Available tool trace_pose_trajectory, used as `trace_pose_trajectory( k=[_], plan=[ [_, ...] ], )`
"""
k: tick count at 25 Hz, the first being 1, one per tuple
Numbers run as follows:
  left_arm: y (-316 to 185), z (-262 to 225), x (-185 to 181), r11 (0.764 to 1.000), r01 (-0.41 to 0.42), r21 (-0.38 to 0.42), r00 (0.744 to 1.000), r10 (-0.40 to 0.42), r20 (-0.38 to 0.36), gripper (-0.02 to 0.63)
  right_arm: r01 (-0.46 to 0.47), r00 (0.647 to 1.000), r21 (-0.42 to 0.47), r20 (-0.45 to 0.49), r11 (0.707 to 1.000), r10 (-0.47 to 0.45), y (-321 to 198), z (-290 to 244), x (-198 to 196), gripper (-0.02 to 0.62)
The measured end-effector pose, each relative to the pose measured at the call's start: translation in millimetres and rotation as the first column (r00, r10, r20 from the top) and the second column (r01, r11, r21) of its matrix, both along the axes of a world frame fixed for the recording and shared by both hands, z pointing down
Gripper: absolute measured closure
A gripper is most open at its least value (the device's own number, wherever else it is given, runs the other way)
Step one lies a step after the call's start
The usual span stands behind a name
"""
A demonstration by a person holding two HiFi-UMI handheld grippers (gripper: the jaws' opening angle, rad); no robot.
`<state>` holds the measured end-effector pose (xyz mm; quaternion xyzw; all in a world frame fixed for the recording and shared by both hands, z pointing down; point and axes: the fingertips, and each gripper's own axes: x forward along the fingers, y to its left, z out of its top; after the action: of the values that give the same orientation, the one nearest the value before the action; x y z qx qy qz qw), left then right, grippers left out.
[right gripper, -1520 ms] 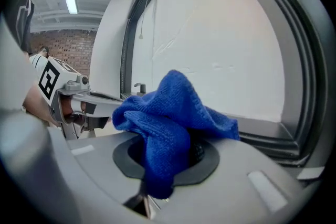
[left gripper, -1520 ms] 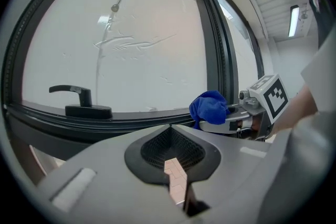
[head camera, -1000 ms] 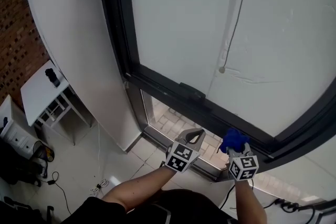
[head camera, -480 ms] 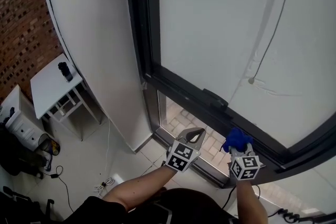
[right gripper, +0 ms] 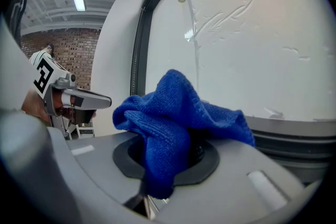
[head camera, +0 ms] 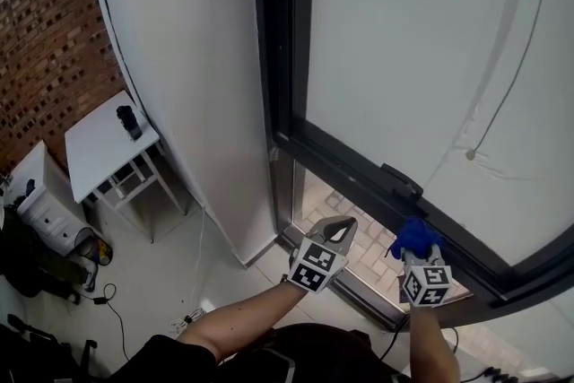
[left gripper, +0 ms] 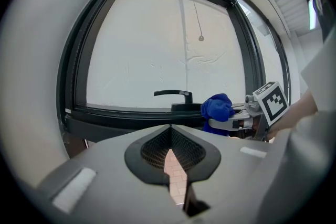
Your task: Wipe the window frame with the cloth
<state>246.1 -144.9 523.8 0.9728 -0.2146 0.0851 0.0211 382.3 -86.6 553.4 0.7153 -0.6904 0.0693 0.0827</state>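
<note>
The blue cloth (head camera: 413, 237) is clamped in the closed right gripper (head camera: 416, 252), close to the dark window frame (head camera: 350, 170) by its handle (head camera: 401, 180). The left gripper (head camera: 334, 230) is shut and empty. Wiping seems not yet begun; next the cloth must be pressed against the frame.

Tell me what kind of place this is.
Probably an indoor workroom or studio, beside a large dark window frame: a brick wall, a small white table and cables on the tiled floor point that way.
</note>
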Motion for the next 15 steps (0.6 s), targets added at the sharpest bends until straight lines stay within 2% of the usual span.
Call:
trace_pose_trajectory(
  k=[10,15],
  plan=[
    [-34,7,-20,0.994,0.099,-0.043,0.995,-0.099,-0.007,0.614,0.054,0.999,-0.030,0.004,0.998,-0.053,-34,4,-25,0.520],
    [-48,5,-24,0.989,0.139,-0.052,0.990,-0.140,-0.010,0.614,0.048,0.998,-0.053,0.046,0.997,-0.046,-52,1,-37,0.520]
  ],
)
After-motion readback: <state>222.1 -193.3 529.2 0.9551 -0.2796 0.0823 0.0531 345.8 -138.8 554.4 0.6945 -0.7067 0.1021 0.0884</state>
